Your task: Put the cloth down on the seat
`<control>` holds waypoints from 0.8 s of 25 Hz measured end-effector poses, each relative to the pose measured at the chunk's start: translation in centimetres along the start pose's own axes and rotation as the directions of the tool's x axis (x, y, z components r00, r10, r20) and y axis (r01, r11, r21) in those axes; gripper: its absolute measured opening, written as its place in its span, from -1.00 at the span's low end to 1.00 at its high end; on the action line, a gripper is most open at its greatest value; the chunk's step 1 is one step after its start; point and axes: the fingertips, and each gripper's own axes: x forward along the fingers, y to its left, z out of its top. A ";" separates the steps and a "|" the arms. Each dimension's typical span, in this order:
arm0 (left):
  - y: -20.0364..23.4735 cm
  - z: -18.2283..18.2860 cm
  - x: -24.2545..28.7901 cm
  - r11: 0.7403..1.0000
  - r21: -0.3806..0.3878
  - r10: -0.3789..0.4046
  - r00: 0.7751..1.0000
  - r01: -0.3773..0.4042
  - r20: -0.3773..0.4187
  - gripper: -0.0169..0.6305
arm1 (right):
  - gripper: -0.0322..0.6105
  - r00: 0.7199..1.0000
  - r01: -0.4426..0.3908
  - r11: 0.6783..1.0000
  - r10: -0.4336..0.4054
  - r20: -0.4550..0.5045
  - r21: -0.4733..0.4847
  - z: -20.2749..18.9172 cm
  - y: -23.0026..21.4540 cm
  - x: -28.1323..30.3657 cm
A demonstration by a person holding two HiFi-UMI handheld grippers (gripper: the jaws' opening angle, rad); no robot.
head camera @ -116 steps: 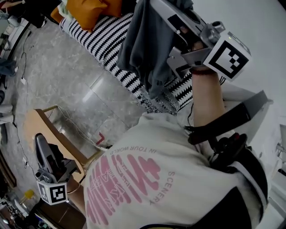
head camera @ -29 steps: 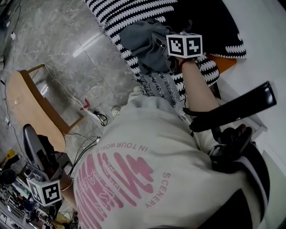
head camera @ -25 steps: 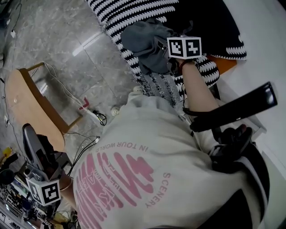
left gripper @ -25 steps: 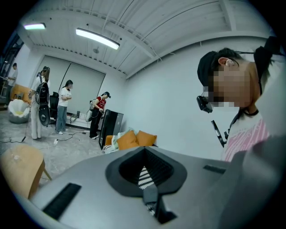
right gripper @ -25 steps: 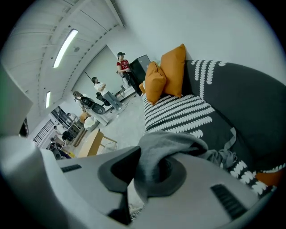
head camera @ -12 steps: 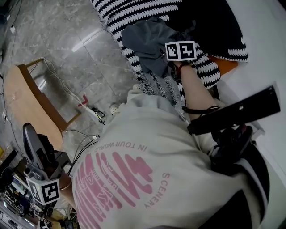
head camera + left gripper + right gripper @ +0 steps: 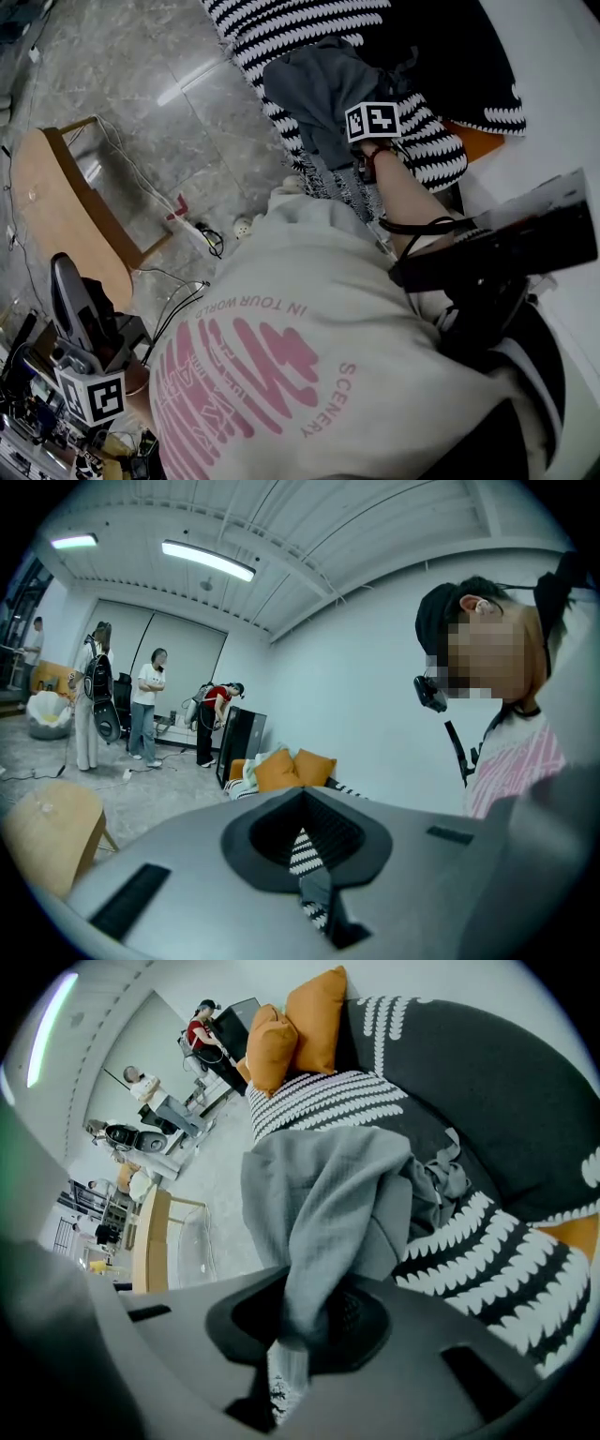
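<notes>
The right gripper [image 7: 284,1377] is clamped on a bunched fold of the grey cloth [image 7: 328,1204], seemingly soft, light and limp, draping onto the striped seat [image 7: 487,1241].

Room: white-walled, lit from above.
Grey marble floor [image 7: 141,84] with loose cables [image 7: 208,246]; wooden table [image 7: 56,216]; white wall [image 7: 356,667]; ceiling strip lights [image 7: 206,561] on; orange cushions [image 7: 300,1026].

A staged living-room corner inside a big work hall — a sofa [image 7: 487,1082] with a black-and-white throw [image 7: 281,23] and orange cushions [image 7: 300,1026] stands on grey stone floor [image 7: 141,84], while cables [image 7: 211,246] trail loose, strip lights [image 7: 208,561] hang from a ribbed ceiling [image 7: 375,536] and people [image 7: 148,705] stand about with gear.
</notes>
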 end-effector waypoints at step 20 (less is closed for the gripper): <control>0.5 -0.6 -0.7 0.999 -0.002 0.042 0.999 -0.042 -0.006 -0.93 | -0.72 0.988 0.103 0.995 -0.104 -0.116 -0.014 -3.1 -1.9 1.3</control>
